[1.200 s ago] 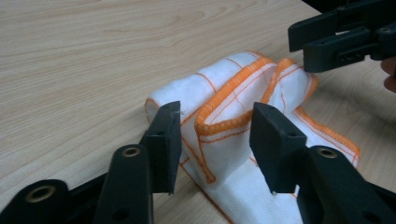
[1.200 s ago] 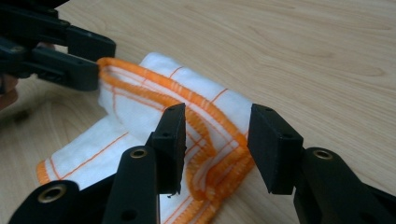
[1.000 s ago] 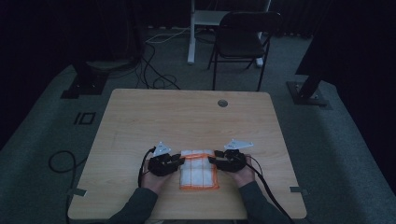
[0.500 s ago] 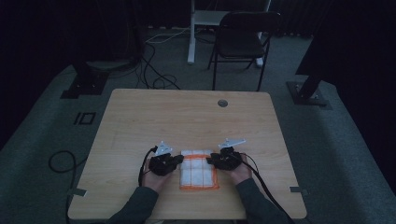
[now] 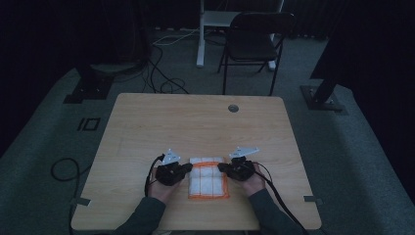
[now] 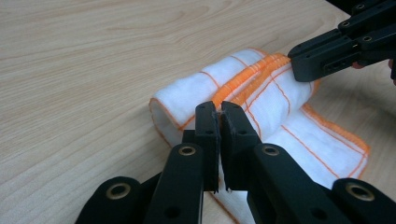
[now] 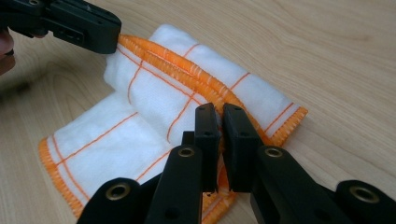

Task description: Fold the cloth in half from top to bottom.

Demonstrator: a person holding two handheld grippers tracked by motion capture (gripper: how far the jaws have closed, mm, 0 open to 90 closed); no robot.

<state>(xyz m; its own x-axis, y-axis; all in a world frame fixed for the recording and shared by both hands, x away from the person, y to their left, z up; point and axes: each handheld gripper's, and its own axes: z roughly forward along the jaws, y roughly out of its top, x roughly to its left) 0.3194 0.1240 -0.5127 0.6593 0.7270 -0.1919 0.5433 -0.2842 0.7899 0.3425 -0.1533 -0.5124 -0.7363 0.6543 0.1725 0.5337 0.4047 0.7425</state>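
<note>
Cloth [image 5: 209,178] lies on the near part of the wooden table [image 5: 195,122] in the high view — white with orange grid lines and an orange hem, between the two hands. The left gripper [image 5: 186,169] meets its left edge and the right gripper [image 5: 221,167] its right edge, both near the far end, where the fabric looks doubled over, though the dim picture leaves that fold hard to read. A cable trails from each gripper towards the near table edge. Beyond the table stand a dark chair [image 5: 257,39] and a white post [image 5: 200,34] on the grey floor.

In the left gripper view, the left gripper [image 6: 219,112] has its jaws drawn together on the cloth's [image 6: 261,102] orange-stitched edge, pinching a thin layer of it. The far part of the cloth is rolled back over itself into a soft tube, hem on top. The right gripper's black jaws [image 6: 303,63] bite the other end of that roll.

In the right gripper view, the right gripper [image 7: 220,112] has just been closing, and its jaws now clamp the folded hem of the cloth [image 7: 140,107]. Across the fabric, the left gripper [image 7: 105,39] grips the opposite end of the fold — the flat single layer spreads below it on the table [image 7: 327,56].
</note>
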